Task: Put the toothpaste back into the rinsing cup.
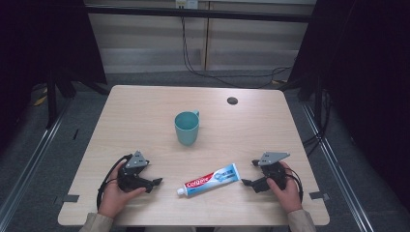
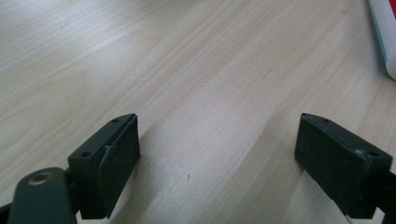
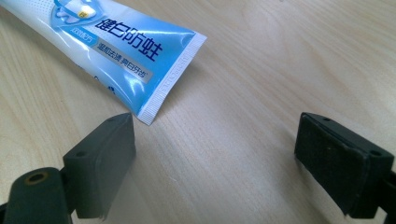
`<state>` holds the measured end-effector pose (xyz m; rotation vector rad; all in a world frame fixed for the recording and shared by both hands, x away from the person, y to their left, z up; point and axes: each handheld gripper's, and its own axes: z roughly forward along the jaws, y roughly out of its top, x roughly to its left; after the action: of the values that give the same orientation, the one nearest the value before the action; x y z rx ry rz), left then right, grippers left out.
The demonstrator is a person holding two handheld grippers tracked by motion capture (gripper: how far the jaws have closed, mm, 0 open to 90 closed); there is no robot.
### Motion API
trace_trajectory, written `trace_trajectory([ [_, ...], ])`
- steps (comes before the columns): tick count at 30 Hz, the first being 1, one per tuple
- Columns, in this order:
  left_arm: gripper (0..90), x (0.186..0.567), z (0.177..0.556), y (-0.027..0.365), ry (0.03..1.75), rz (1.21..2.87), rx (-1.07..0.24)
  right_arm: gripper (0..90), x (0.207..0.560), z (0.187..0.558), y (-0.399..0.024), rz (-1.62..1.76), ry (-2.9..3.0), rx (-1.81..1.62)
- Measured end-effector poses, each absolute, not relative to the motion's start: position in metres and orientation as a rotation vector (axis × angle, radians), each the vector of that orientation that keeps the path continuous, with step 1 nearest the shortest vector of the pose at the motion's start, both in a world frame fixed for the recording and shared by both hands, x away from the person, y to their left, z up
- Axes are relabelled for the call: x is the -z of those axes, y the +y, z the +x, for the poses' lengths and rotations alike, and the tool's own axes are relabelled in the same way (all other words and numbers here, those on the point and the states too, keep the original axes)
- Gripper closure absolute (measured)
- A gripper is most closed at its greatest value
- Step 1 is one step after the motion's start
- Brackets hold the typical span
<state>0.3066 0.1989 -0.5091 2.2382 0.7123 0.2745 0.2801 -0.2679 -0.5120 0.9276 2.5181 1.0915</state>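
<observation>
Both grippers — left (image 1: 155, 182), right (image 1: 245, 182) — rest wide open and empty, so a shallow pinch on the toothpaste tube (image 1: 212, 179) by its flat tail could slip — or skid it across the table (image 1: 145, 121).

— What sits on the surface (image 1: 145, 111)?
— One toothpaste tube (image 1: 212, 179) and one teal mug (image 1: 186, 127).
— And claws?
— Two: a left claw (image 1: 155, 182), a right claw (image 1: 246, 183).
</observation>
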Motion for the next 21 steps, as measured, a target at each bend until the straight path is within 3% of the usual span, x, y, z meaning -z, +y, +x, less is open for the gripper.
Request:
trace_trajectory([
  [8, 14.9, 0.507, 0.307, 0.197, 0.728, 2.255, -0.271, 12.0, 0.512, 0.28, -0.268, 0.928, 2.518, -1.091],
  [21, 22.4, 0.481, 0.313, 0.173, 0.759, 2.478, -0.137, 12.1, 0.512, 0.28, -0.268, 0.929, 2.517, -1.091],
])
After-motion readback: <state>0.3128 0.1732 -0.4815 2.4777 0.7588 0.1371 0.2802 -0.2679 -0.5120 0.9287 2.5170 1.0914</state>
